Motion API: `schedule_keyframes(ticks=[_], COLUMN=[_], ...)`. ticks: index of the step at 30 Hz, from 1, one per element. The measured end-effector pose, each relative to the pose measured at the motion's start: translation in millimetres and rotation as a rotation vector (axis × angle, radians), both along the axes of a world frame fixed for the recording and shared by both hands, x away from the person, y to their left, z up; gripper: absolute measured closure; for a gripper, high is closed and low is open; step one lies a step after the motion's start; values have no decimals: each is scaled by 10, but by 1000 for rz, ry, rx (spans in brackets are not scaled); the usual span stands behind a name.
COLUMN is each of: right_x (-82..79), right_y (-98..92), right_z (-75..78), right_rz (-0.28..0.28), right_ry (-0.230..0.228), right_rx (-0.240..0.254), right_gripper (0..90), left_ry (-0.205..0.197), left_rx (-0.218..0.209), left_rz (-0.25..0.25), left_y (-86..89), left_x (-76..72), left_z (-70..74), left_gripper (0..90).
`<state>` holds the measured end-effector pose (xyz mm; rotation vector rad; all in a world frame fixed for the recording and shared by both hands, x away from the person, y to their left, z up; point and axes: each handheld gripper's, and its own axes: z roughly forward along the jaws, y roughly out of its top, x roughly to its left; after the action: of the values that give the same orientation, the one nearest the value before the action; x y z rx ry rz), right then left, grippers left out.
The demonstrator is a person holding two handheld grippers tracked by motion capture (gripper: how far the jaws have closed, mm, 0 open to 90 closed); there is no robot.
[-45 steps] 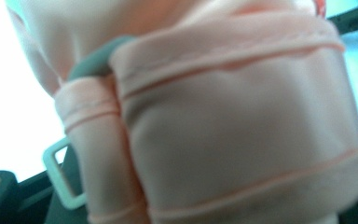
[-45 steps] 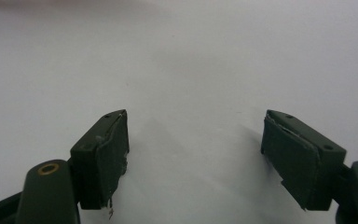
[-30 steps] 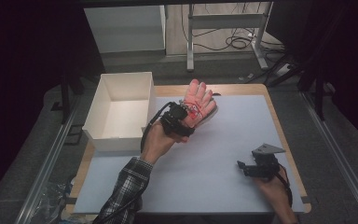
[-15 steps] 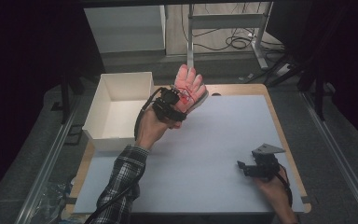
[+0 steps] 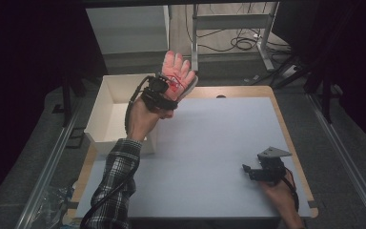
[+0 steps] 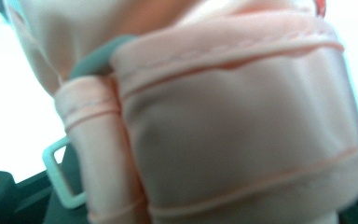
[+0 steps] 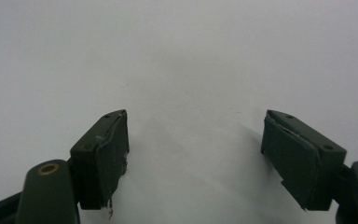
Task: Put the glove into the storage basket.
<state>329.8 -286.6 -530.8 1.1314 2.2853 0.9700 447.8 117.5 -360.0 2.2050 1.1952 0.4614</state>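
Smooth white table (image 5: 219, 157) — left hand-held gripper (image 5: 167, 88) clamps padded, stitched pink glove (image 5: 177, 74).

1. In the high view, light is falling on the pale table (image 5: 219, 143) from above; the surroundings are sinking into near-black.
2. In the left gripper view, the pink glove (image 6: 223, 130) is sitting too close, blurring softly; the background behind it is glaring white.
3. In the right gripper view, the jaws are casting faint, soft shadows; the corners are dimming slightly.
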Motion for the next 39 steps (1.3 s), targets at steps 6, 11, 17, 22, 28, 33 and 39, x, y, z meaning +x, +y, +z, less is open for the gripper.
schedule_keyframes(ticks=[6,11,17,22,28,33,39], right_x=[0,0,-1,0,0,0,0], right_y=[0,1,1,0,0,0,0], right_z=[0,0,0,0,0,0,0], right_rz=[0,0,-1,-1,-2,-2,-2], right_ry=[0,0,0,-1,-1,-1,-1], right_rx=[0,0,0,-1,-1,-1,-1], right_gripper=[235,235,235,234,234,233,233], left_ry=[-4,-8,0,18,55,91,136], left_rx=[-1,1,-16,-24,-32,-26,-12], left_rz=[68,120,192,249,293,305,315], left_y=[235,454,727,940,1107,1142,1117], left_x=[21,11,-21,-50,-53,-13,67], left_z=[53,53,-10,-117,-327,-537,-771], left_gripper=[424,422,418,417,416,414,409])
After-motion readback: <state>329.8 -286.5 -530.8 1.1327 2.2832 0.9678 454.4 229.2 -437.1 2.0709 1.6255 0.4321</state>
